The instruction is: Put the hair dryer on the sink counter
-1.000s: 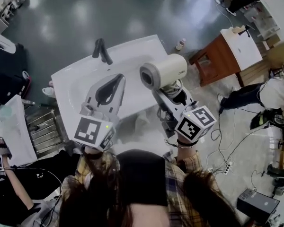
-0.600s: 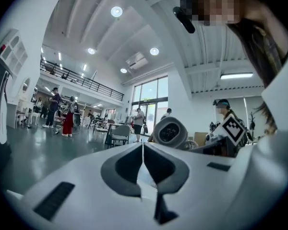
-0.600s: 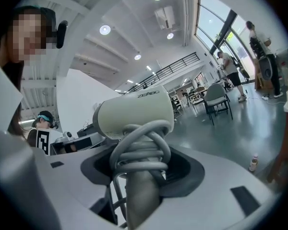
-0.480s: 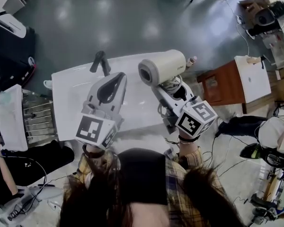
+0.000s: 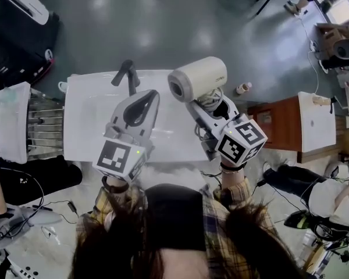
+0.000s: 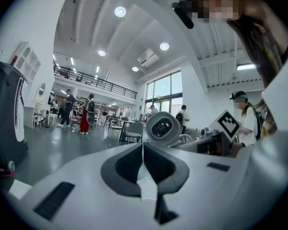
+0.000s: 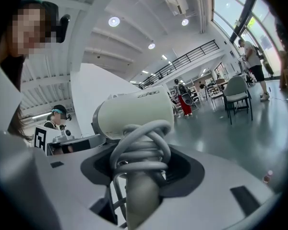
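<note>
Clamping right gripper [image 5: 213,107] on the cord-wrapped handle of the hair dryer [image 5: 198,78], holding it raised at upper centre of the head view, over the right end of the sink counter [image 5: 84,121]. Holding left gripper [image 5: 144,99] fully closed and empty, left of centre, just below the faucet [image 5: 127,73].

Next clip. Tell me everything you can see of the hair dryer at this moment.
The hair dryer is cream-white, plastic by its look: a short fat barrel with a round dark opening at one end. Its grey cord is wound in loops round the handle. The right hand-held gripper is shut on that handle, barrel on top, opening turned toward the left hand-held gripper. It is held in the air over the sink counter and touches nothing else.
</note>
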A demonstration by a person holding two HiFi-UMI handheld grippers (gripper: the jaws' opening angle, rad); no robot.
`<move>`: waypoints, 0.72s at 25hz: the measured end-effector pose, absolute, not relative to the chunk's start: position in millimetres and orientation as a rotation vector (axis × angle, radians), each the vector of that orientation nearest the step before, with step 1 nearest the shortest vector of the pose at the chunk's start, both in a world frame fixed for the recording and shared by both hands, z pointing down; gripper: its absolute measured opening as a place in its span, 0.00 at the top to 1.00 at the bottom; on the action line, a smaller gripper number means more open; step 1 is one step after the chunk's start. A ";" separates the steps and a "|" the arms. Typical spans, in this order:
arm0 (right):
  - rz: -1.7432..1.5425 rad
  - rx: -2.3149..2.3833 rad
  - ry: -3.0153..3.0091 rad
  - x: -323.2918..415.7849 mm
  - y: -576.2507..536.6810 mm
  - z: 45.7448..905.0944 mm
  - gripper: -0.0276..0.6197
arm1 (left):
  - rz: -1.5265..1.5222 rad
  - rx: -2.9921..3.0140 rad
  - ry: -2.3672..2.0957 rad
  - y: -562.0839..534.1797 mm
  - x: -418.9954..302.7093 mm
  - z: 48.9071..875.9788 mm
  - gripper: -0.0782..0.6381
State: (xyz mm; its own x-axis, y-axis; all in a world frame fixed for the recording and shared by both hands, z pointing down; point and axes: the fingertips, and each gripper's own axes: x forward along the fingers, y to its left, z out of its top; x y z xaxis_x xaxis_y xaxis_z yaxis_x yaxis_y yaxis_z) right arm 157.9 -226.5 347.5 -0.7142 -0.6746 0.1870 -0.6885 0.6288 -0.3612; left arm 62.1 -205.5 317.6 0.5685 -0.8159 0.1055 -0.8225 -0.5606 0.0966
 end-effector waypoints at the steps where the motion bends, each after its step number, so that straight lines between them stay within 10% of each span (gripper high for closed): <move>1: 0.645 1.165 -2.805 155.8 -228.2 348.1 0.55 | 0.081 2.654 -1.401 -207.3 61.5 318.8 0.87; 18: 0.652 1.238 -2.746 147.7 -251.5 359.1 0.55 | 0.126 2.656 -1.330 -227.5 51.4 330.9 0.87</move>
